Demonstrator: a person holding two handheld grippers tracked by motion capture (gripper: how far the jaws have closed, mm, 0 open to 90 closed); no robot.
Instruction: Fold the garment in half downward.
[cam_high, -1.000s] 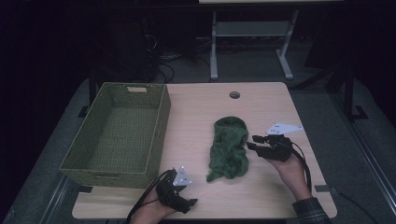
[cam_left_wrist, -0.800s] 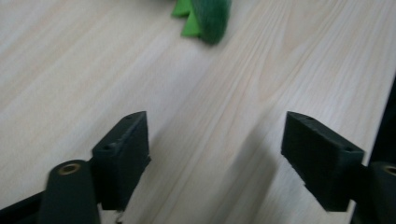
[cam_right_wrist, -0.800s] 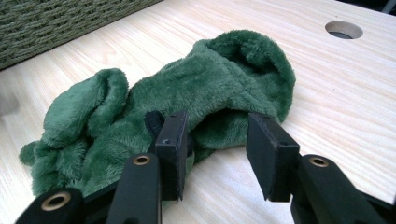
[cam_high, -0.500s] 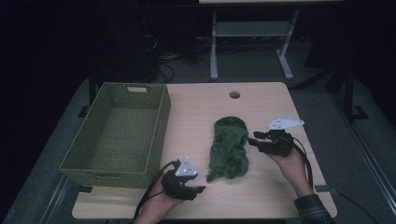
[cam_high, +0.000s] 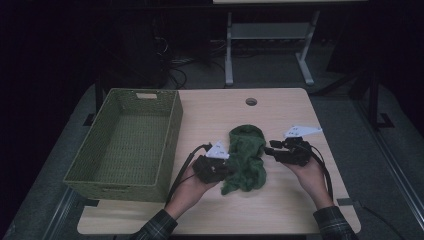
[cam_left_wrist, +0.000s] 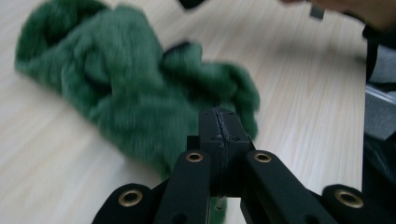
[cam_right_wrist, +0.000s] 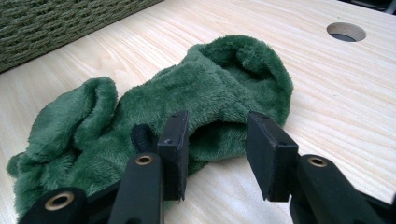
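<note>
Green plush cloth (cam_high: 245, 157) lies crumpled on the table (cam_high: 280, 210), just right of the woven basket (cam_high: 125, 142). Your left gripper (cam_left_wrist: 219, 128) has just snapped its jaws together; they meet tip to tip at the cloth's near edge, whether fabric is pinched I cannot tell. Your right gripper (cam_right_wrist: 217, 154) sits on the cloth's far side from the basket, jaws partly apart, gripping nothing.

On your worktop (cam_high: 295, 210), the basket (cam_high: 125, 140) sits at the left. The cloth (cam_high: 245, 157) lies in the middle, right of the basket. Your left gripper (cam_high: 227, 167) is at the cloth's left edge, your right gripper (cam_high: 270, 150) at its right.
</note>
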